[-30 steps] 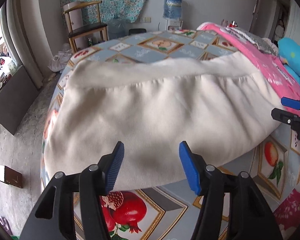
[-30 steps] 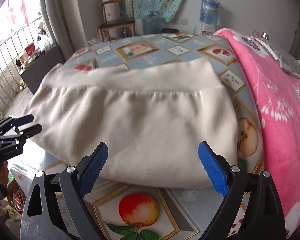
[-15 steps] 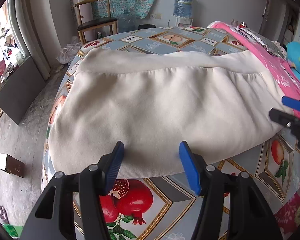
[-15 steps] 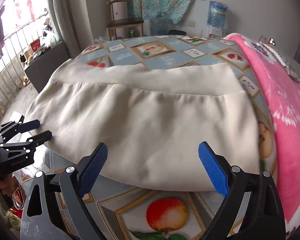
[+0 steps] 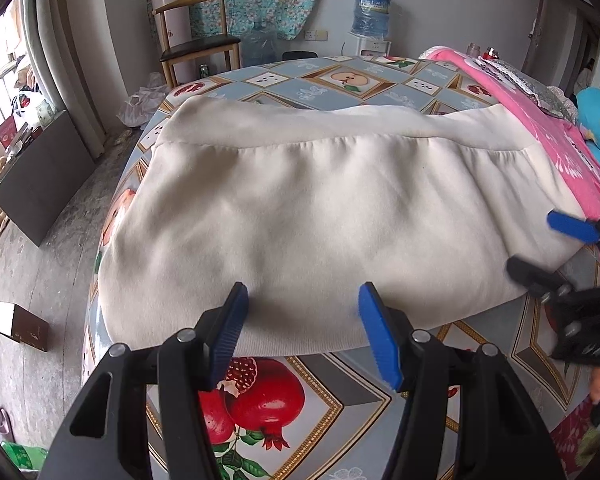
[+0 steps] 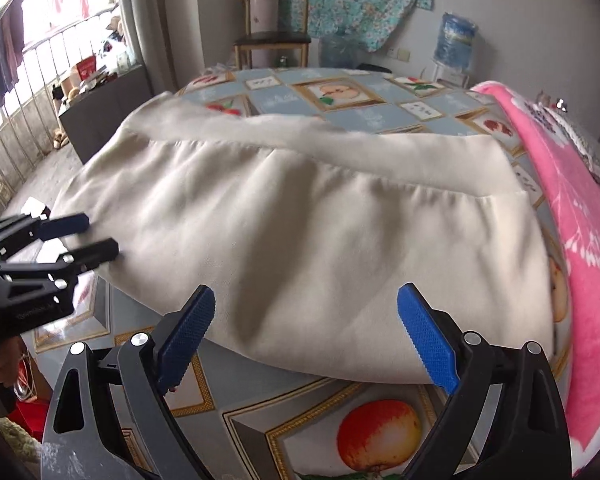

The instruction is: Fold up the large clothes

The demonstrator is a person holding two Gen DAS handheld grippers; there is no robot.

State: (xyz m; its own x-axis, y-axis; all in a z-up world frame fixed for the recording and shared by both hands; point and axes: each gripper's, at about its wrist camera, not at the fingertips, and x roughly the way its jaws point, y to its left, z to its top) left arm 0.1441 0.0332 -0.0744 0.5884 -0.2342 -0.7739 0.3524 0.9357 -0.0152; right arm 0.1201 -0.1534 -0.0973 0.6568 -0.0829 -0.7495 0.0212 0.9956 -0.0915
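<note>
A large cream garment [image 5: 324,216] lies folded flat on the fruit-patterned tablecloth [image 5: 340,392], its ribbed band along the far edge. It also shows in the right wrist view [image 6: 320,248]. My left gripper [image 5: 300,320] is open and empty, its blue pads just over the garment's near edge. My right gripper [image 6: 306,324] is open and empty at the near edge further right. Each gripper shows in the other's view: the right one [image 5: 540,244] at the garment's right edge, the left one [image 6: 88,236] at its left edge.
A pink floral blanket [image 6: 572,216] lies along the table's right side, touching the garment. A wooden chair [image 5: 196,44], water bottles [image 5: 372,12] and a dark cabinet [image 5: 40,176] stand beyond the table. A small box [image 5: 18,324] sits on the floor at left.
Both grippers have moved forward and closer to the garment's near edge. The garment fills more of both views. Both stay open.
</note>
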